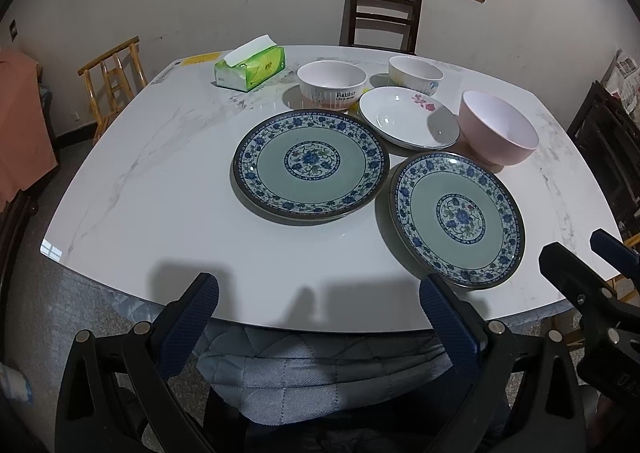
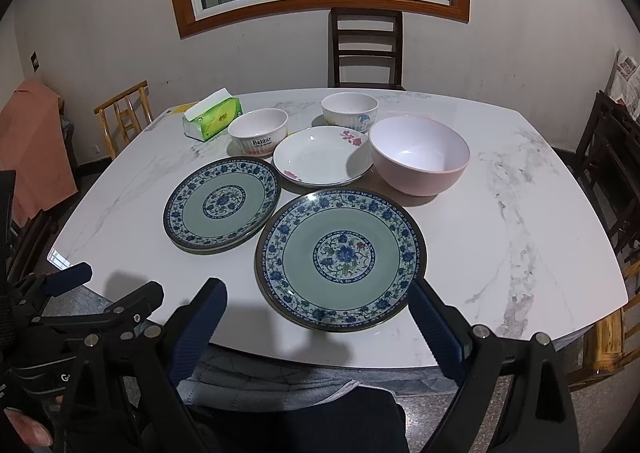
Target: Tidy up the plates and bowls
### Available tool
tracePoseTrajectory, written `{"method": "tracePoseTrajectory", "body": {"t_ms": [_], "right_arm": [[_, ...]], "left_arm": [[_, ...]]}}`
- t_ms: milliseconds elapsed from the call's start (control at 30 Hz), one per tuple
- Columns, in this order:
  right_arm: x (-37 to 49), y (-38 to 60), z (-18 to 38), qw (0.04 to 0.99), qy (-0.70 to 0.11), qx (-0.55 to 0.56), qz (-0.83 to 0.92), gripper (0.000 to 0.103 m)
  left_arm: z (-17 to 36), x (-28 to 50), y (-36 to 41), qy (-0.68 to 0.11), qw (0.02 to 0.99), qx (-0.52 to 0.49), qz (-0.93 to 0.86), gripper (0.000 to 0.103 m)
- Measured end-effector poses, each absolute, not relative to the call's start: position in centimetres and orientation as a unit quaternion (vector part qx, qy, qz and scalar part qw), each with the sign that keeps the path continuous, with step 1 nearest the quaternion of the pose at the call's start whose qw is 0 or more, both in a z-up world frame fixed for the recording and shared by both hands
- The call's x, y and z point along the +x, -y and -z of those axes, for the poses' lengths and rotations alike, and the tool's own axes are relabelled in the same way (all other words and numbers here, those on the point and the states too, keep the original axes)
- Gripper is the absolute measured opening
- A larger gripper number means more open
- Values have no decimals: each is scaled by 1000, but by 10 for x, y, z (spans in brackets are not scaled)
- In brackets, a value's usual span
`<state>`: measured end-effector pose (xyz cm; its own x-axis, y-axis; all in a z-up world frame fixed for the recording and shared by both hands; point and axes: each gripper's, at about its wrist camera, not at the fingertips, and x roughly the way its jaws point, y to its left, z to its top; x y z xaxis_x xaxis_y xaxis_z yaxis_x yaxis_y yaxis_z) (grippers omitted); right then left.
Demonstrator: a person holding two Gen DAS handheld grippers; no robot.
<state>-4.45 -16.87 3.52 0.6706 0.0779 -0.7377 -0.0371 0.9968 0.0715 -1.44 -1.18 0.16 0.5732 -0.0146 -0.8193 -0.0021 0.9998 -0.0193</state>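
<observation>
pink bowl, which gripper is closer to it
Right. The right gripper hovers at the near table edge, the pink bowl ahead-right; the left gripper sits farther left, both open.

"Rabbit" on white ribbed bowl (image 1: 332, 84); smaller line below + tissue pack (image 1: 251, 70) print illegible.

The left black plastic two-finger gripper (image 1: 316, 309) has angular, strut-like arms joined by round silver pivot pins, and each finger carries a dark-blue pad (image 1: 188, 329) with a fine knurled grid texture. The right black plastic two-finger gripper (image 2: 320, 317) is built the same way, with silver pins, small screws on its linkage and blue textured pads (image 2: 434, 329). White lettering marks a black body part at the far left of the right wrist view. The person wears grey-blue quilted clothing (image 1: 320, 369) with stitched squares.
</observation>
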Motion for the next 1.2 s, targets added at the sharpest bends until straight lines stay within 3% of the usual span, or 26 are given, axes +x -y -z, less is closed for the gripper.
{"method": "tracePoseTrajectory", "body": {"t_ms": [1200], "right_arm": [[-47,162,-31,912,-408,19,-38,95]], "left_arm": [[1,-15,12,-466,885,-8,3,100]]}}
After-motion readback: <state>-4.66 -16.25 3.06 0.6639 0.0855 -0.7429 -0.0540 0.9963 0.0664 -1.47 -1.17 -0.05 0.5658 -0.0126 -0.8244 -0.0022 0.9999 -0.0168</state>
